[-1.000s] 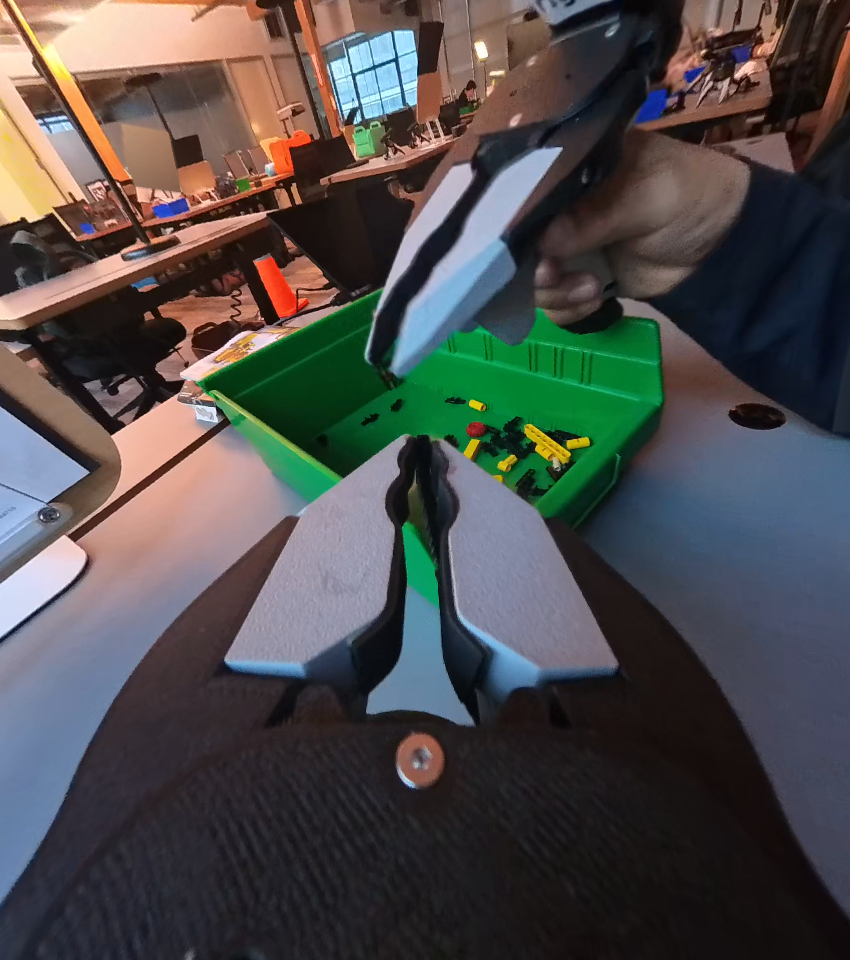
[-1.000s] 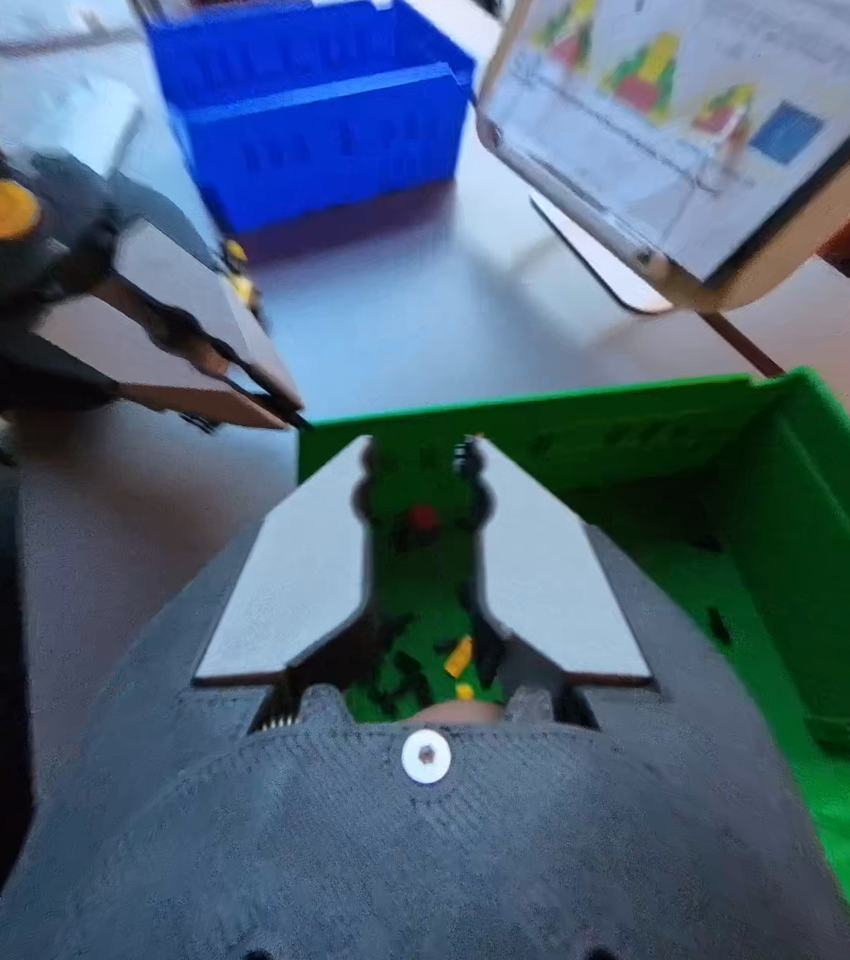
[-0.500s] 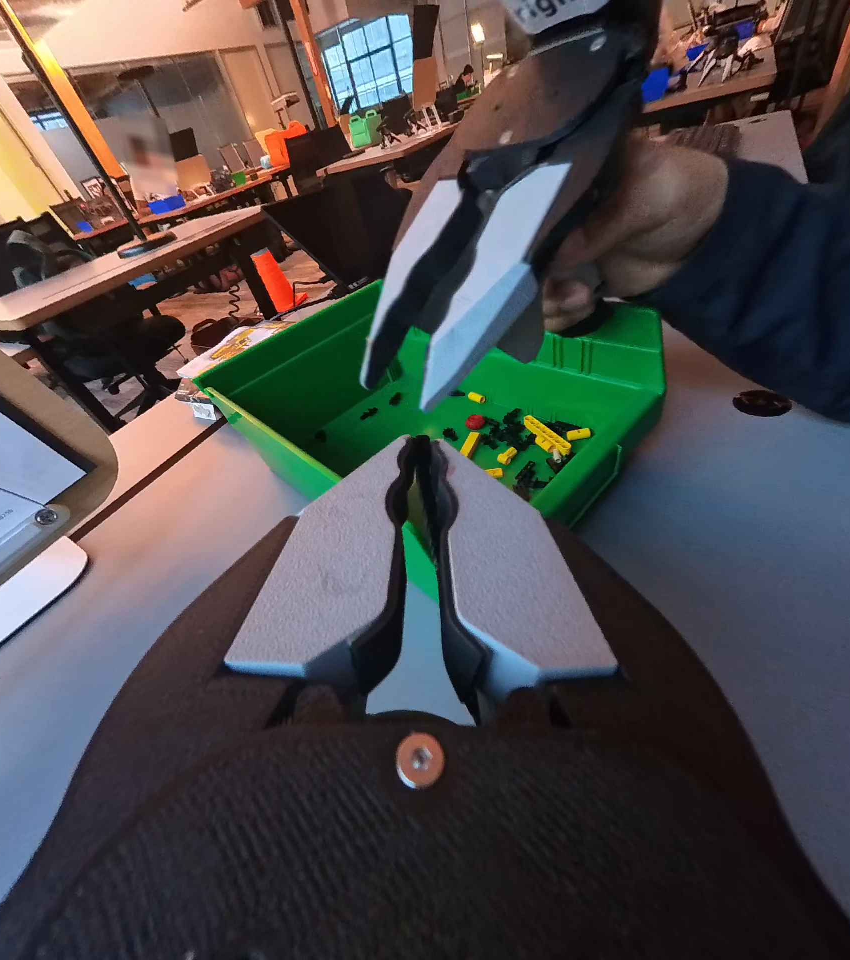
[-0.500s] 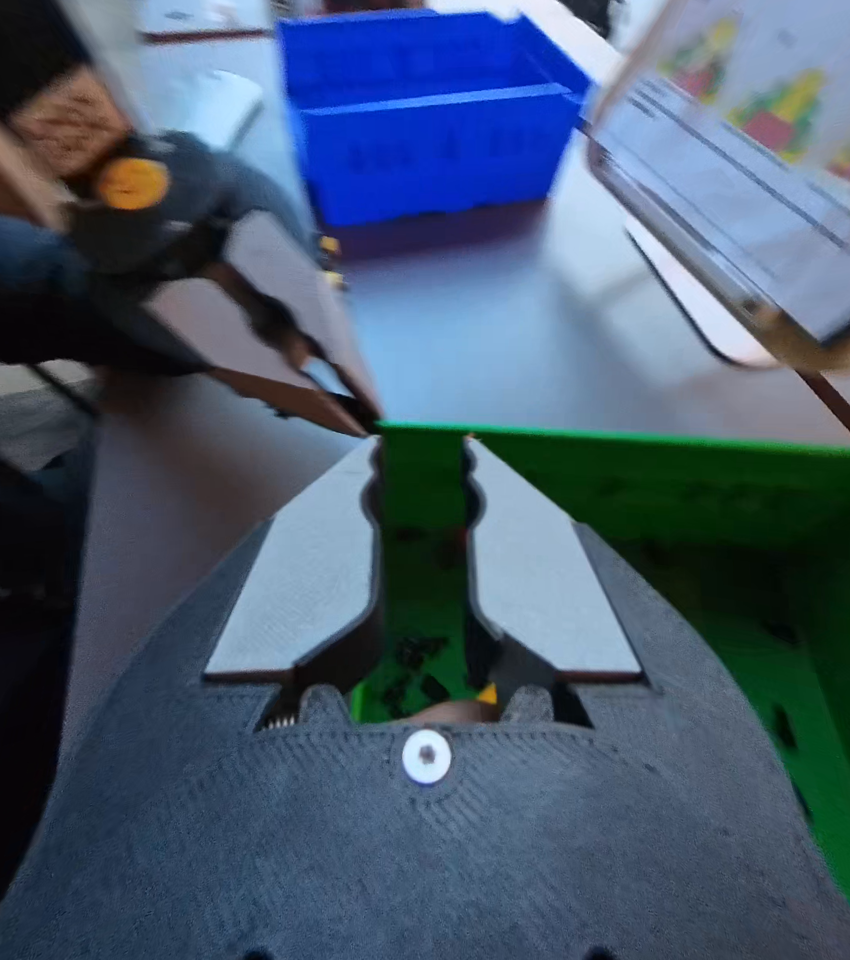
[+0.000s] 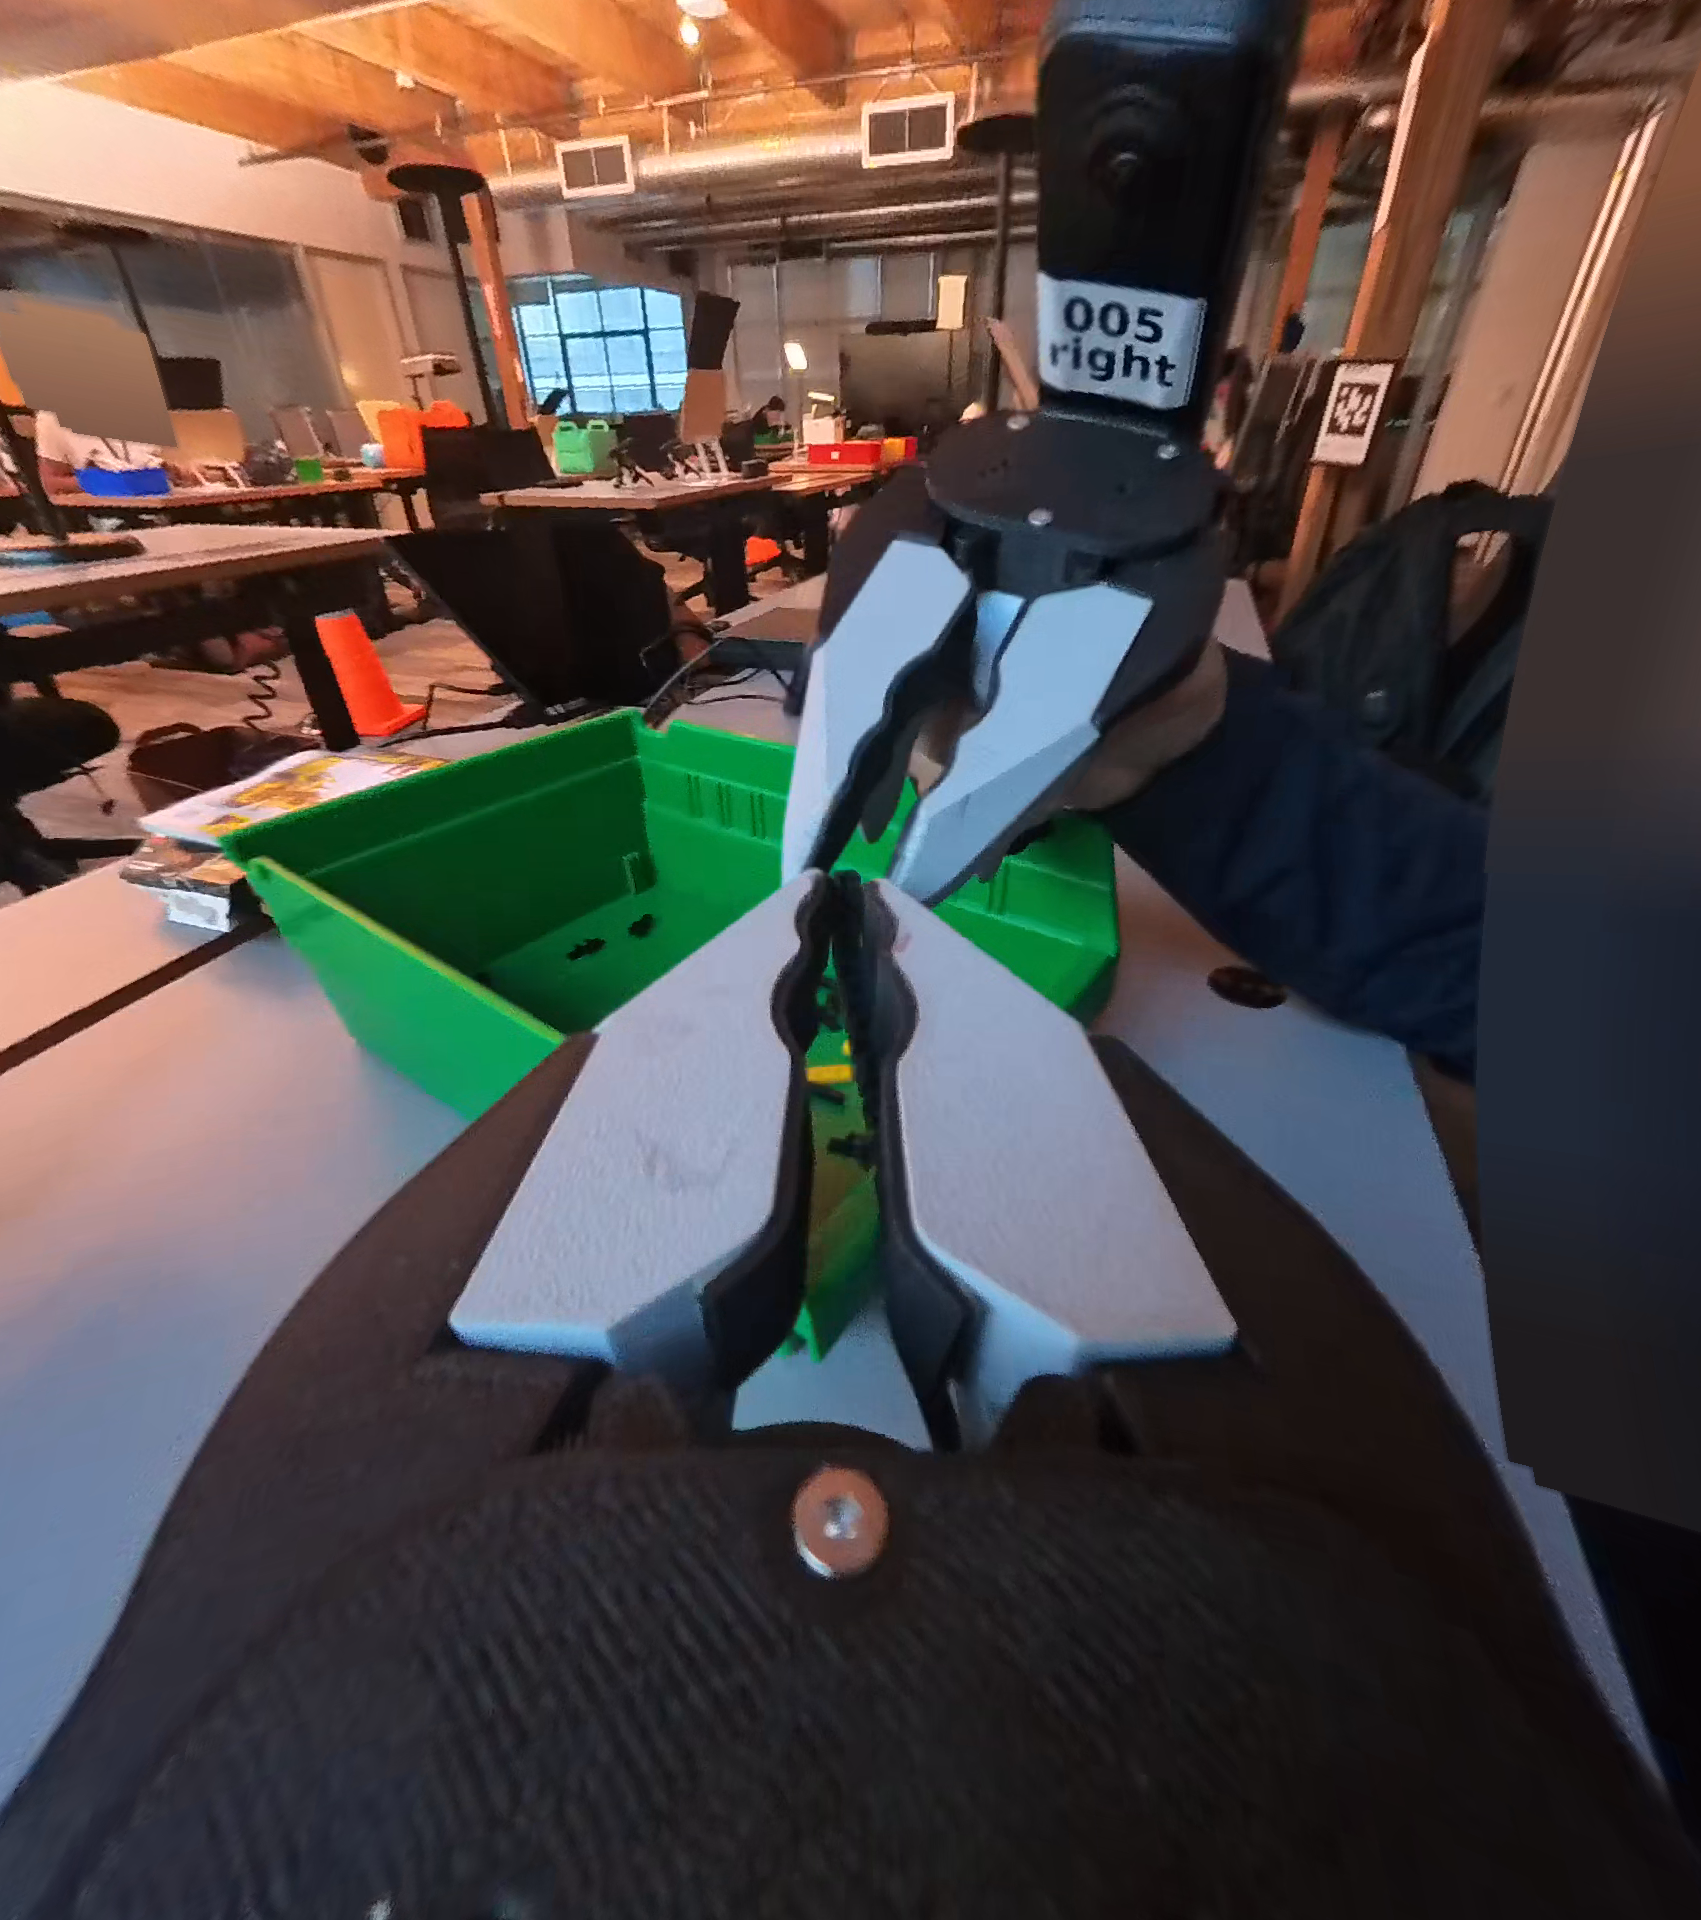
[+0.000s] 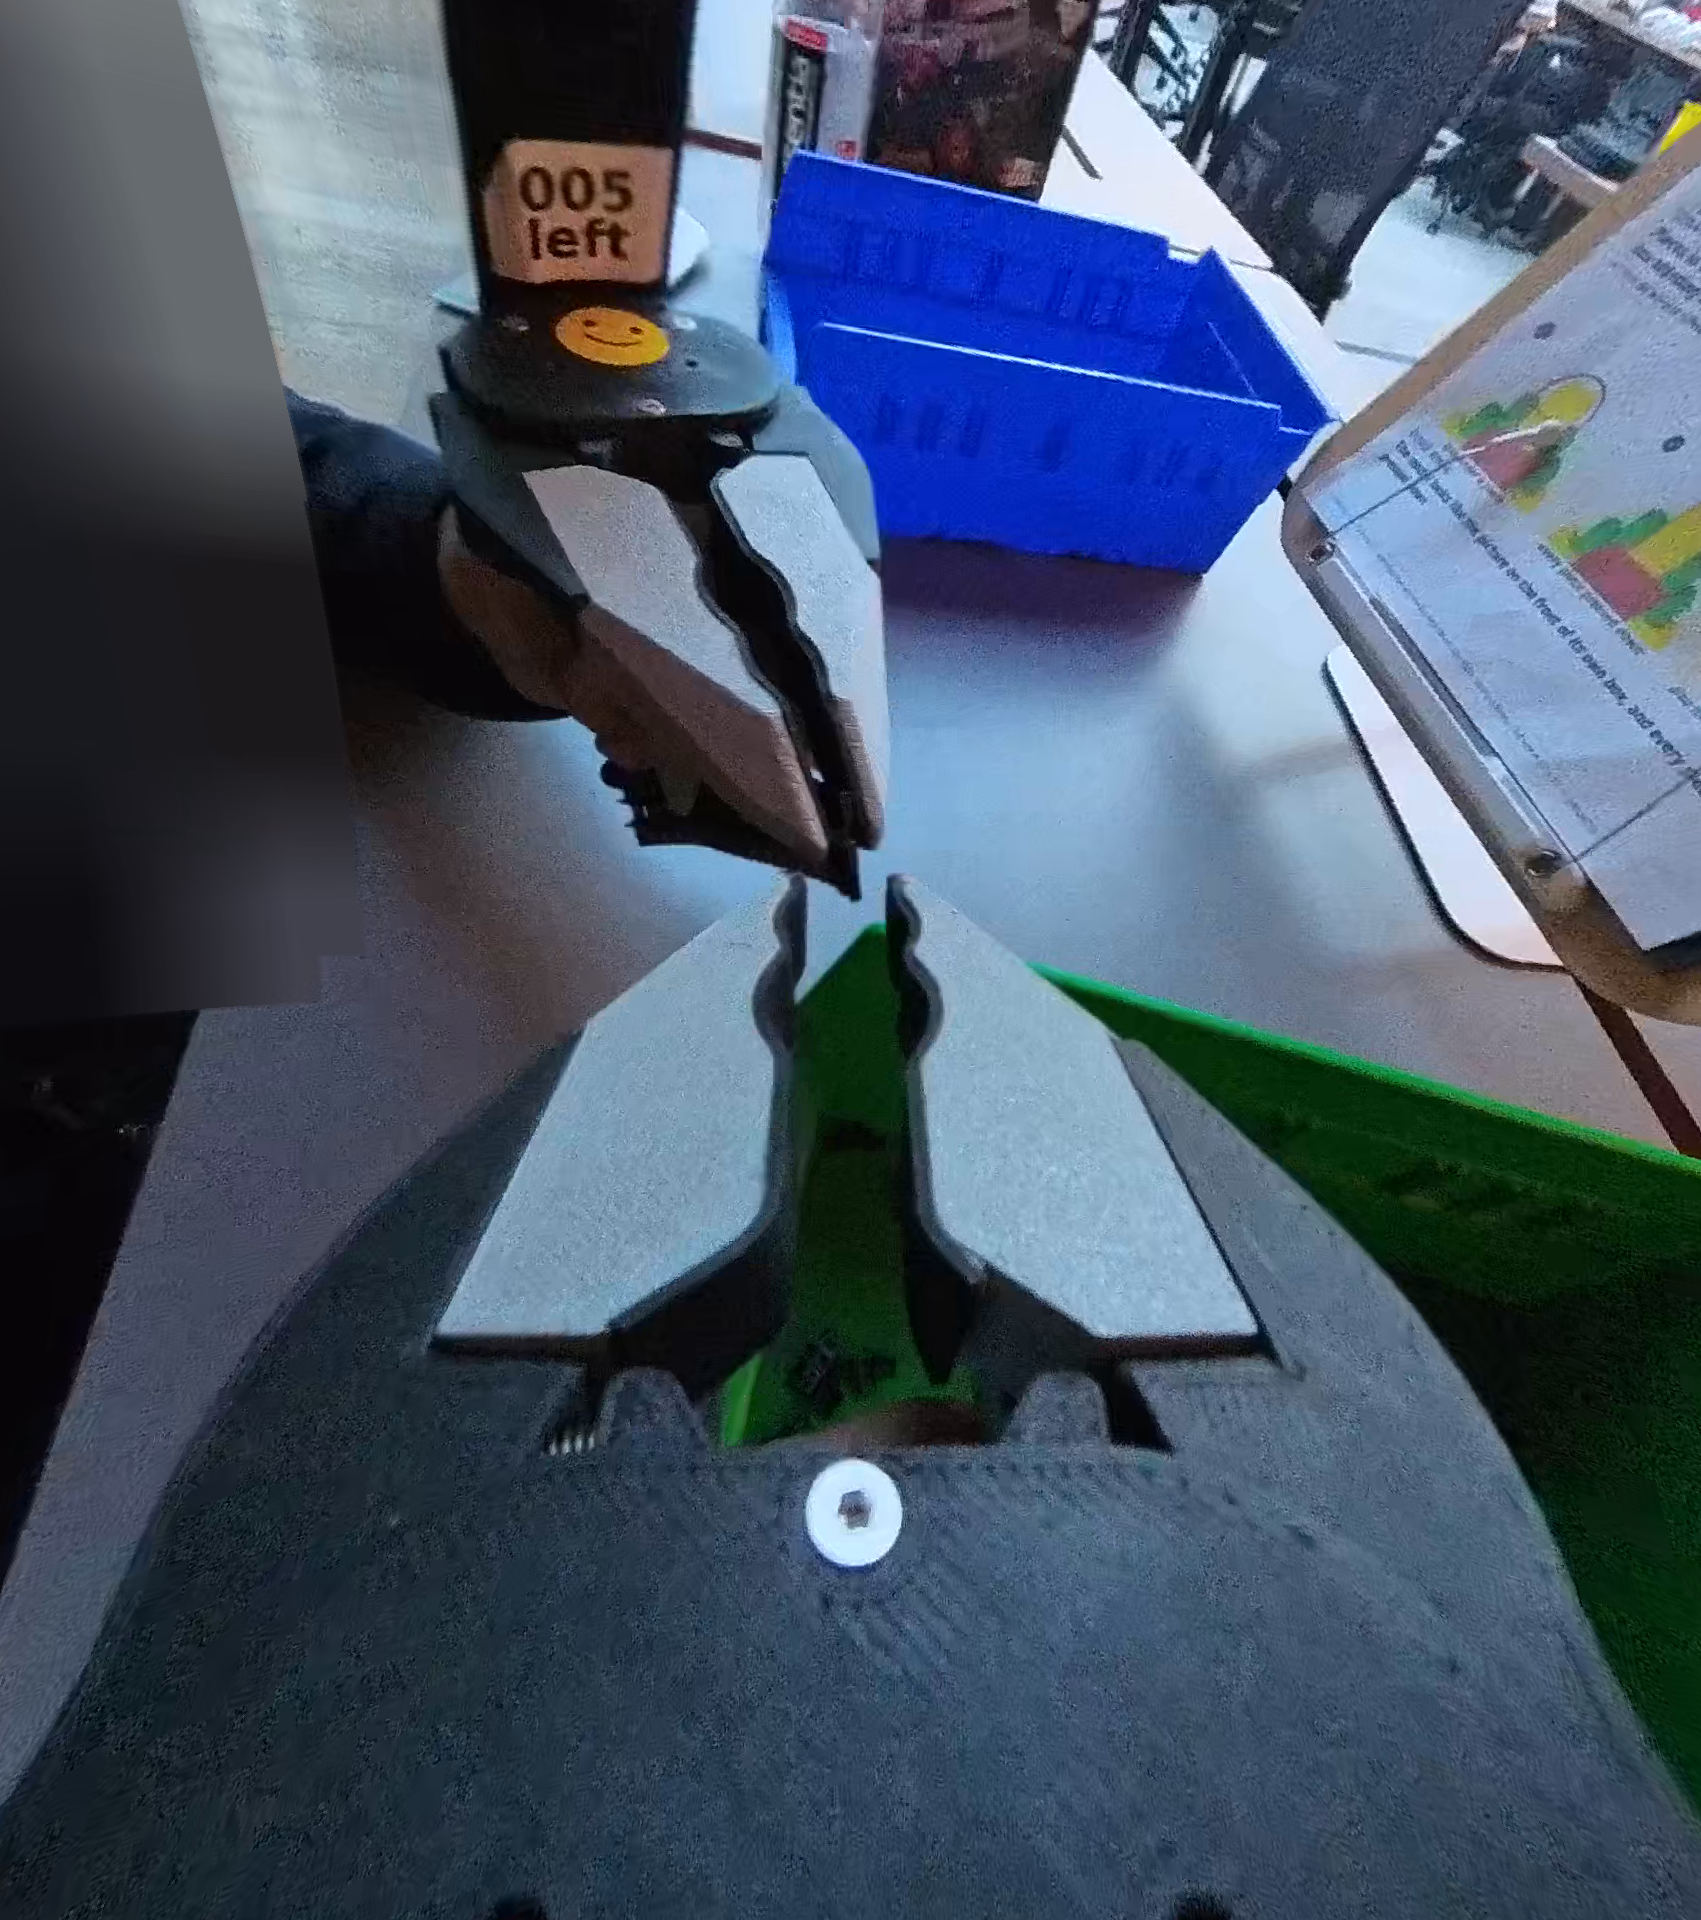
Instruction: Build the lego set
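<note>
Jaws tip-to-tip, held piece indistinct.

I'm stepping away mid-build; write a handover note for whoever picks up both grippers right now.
Left gripper: shut; unclear whether it pinches a piece.
Right gripper: open, tips almost meeting the left's, by the green bin's edge.
Lego pieces, black and yellow, lie loose in the green bin. The blue bin and instruction sheet are beyond.
Done: no assembly visible.
Left: apparently the whole build.
</note>
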The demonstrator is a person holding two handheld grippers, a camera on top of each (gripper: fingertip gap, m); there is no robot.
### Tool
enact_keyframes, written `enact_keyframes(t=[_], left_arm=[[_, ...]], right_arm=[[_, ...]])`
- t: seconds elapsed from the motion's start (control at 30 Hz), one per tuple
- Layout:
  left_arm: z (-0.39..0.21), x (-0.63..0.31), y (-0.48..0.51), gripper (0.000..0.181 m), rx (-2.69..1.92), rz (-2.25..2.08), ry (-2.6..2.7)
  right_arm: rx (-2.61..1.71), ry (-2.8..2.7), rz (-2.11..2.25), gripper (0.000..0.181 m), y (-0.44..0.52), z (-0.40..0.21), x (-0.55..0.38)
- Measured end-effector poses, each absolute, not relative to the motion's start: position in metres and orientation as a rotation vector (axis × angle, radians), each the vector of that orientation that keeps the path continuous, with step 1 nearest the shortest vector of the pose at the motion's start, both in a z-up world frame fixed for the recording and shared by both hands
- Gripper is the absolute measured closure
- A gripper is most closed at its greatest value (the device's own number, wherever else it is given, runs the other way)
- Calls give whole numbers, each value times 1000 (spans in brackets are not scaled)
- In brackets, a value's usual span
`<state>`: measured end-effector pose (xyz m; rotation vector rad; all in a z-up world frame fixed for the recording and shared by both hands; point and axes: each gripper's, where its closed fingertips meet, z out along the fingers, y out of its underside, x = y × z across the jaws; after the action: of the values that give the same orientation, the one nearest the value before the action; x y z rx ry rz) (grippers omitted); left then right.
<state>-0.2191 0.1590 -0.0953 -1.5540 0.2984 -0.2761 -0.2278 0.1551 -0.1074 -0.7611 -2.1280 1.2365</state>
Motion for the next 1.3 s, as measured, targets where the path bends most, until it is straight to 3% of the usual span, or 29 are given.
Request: enact_keyframes(t=[0.1,0.47,0.6,0.77,0.9,1.1,1.23,1.3], left_arm=[[-95,-218,159,180,-1551,-302,289],[-99,-222,161,179,-1576,-241,295],[-106,-223,162,180,-1618,-168,326],[-109,-221,163,179,-1635,-134,352],[-112,-223,164,179,-1649,-81,365],[-107,-232,164,179,-1616,157,399],[-116,-229,167,179,-1653,153,415],[-117,-230,168,179,-1657,143,404]], right_arm=[[-733,-2124,1222,179,151,-107,-228],[-766,-2103,1256,181,161,-103,-227],[-784,-2122,1274,164,159,-106,-226],[-772,-2120,1285,178,155,-106,-227],[-795,-2112,1275,179,156,-107,-230],[-1189,-1927,1510,181,174,-97,-251],[-1217,-1835,1584,181,195,-82,-244],[-1226,-1985,1408,155,196,-104,-238]])
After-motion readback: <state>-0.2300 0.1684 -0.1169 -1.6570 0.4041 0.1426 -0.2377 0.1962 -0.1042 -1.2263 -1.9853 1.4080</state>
